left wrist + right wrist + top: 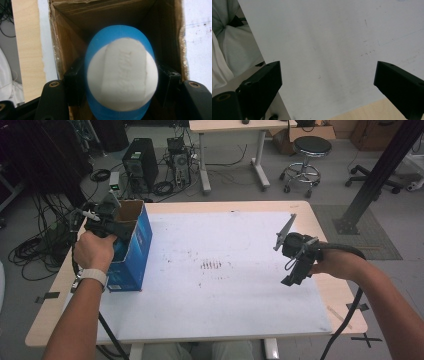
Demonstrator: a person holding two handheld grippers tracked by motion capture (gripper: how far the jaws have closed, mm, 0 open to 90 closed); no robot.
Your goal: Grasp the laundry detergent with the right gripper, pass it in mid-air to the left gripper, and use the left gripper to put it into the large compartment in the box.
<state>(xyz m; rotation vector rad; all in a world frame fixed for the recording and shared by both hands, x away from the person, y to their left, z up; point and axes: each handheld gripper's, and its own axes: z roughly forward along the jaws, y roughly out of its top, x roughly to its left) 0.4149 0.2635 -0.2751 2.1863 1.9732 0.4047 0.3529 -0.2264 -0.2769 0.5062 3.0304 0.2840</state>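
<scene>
The blue cardboard box (131,247) stands at the table's left edge, its open mouth taken up by the left gripper (102,215) and the blue-and-white egg-shaped object (121,75) clamped between its jaws, with brown walls close on both sides. The white mat (215,270) lies bare across the middle and front. The right gripper (295,262), jaws spread, hangs over the mat's right side, well apart from the box.

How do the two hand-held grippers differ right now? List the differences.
The left hand-held gripper is shut on a blue and white oval object; the right hand-held gripper holds nothing, its jaws wide apart. The left one is at the open top of the blue cardboard box at the table's left edge; the right one hangs over the white mat. Both have black jaws, and a hand holds each.
</scene>
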